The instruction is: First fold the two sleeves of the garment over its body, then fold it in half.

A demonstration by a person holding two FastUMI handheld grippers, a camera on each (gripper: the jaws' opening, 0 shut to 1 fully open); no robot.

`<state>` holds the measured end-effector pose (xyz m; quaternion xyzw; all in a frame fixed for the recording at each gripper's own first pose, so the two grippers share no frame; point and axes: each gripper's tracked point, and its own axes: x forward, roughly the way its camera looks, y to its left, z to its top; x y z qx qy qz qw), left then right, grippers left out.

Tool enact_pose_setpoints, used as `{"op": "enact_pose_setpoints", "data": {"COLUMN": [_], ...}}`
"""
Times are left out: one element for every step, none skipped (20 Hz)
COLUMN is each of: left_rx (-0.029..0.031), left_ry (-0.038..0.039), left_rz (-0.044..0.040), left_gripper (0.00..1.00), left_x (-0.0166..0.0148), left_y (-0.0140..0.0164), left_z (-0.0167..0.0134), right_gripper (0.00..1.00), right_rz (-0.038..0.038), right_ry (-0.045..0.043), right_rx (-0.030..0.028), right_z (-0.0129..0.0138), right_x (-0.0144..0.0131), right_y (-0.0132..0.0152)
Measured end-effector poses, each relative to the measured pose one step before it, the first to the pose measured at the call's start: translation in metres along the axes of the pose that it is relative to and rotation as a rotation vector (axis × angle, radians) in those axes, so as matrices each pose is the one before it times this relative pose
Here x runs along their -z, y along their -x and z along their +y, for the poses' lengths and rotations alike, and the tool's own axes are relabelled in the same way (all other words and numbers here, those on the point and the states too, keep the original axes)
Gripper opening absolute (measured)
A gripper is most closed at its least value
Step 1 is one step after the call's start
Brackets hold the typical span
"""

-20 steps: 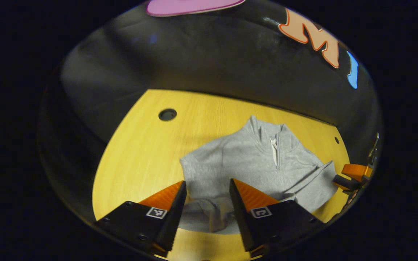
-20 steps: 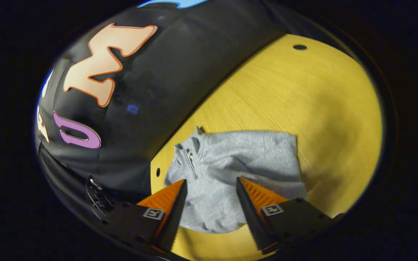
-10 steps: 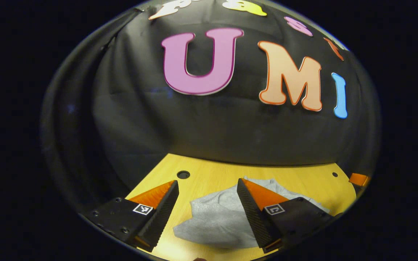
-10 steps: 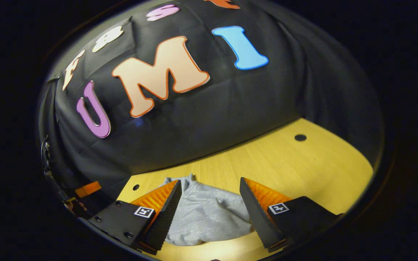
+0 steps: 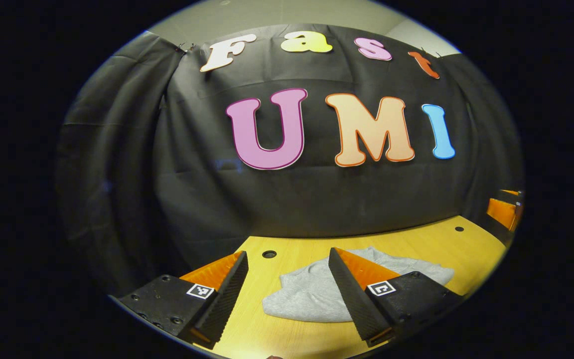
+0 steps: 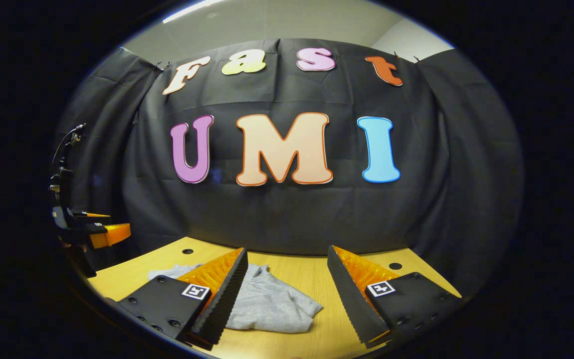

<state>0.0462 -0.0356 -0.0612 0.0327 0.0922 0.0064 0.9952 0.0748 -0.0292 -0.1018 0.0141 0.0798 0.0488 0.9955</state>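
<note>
Dim booth, warm overhead light on the tabletop point(image 5: 436, 244) — sharp centre, fisheye-bowed edges.

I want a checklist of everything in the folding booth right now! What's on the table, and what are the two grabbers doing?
Surface: yellow wooden table with small round holes.
Job's things: grey garment lying bunched on the table, touched by neither gripper.
Clutter: nothing seen.
Grippers: left gripper open, raised above the table; right gripper open, raised above the table. Each shows at the edge of the other's view.
Cables: a thin cable on the rig at the left of the right gripper view.
Surroundings: black cloth wall, pale ceiling above it.
</note>
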Motion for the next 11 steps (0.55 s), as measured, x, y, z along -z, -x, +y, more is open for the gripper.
{"op": "enact_pose_setpoints", "data": {"left_rx": [0.00622, 0.00968, 0.00885, 0.00227, 0.00376, 0.00316, 0.00442, 0.00290, 0.00280, 0.00353, 0.00207], "left_ry": [0.00143, 0.00695, 0.00485, 0.00266, 0.00424, -0.00093, 0.00048, -0.00047, -0.00229, -0.00691, -0.00805], "left_rz": [-0.01119, -0.00652, -0.00769, -0.01214, -0.01094, 0.00162, -0.00949, -0.00682, -0.00582, -0.00032, -0.00302], "left_gripper": [0.95, 0.95, 0.95, 0.95, 0.95, 0.95, 0.95, 0.95, 0.95, 0.95, 0.95], "left_x": [-0.00046, -0.00175, -0.00249, -0.00292, -0.00289, -0.00095, -0.00119, -0.00269, -0.00092, -0.00057, 0.00048], "left_y": [0.00589, 0.00693, 0.00560, 0.00430, 0.00142, 0.00232, 0.00349, 0.00225, 0.00149, 0.00208, -0.00004], "left_z": [0.00081, 0.00195, 0.00306, 0.00550, 0.00377, 0.00352, 0.00432, 0.00296, 0.00306, 0.00208, 0.00162], "right_gripper": [0.98, 0.98, 0.98, 0.98, 0.98, 0.98, 0.98, 0.98, 0.98, 0.98, 0.98], "right_rz": [-0.00367, -0.00133, -0.01069, -0.01507, -0.01374, -0.00877, -0.00993, -0.00386, -0.00711, -0.00424, 0.00024], "right_ry": [0.00022, -0.00497, -0.00730, -0.00369, 0.00052, -0.00081, -0.00241, -0.00091, -0.00135, -0.00090, 0.00086], "right_rx": [0.00724, 0.00515, 0.00132, 0.00366, 0.00844, 0.00253, 0.00151, 0.00034, 0.00030, -0.00046, 0.00110], "right_z": [0.00459, 0.00475, 0.00564, 0.00515, 0.00290, 0.00419, -0.00080, 0.00121, 0.00148, 0.00217, 0.00147], "right_x": [0.01475, -0.00213, -0.00311, -0.00611, -0.00368, -0.00413, -0.00087, -0.00047, -0.00102, -0.00170, -0.00042], "right_y": [0.00980, 0.00630, 0.00593, 0.00480, 0.00409, 0.00465, 0.00158, 0.00153, 0.00036, 0.00153, 0.00105]}}
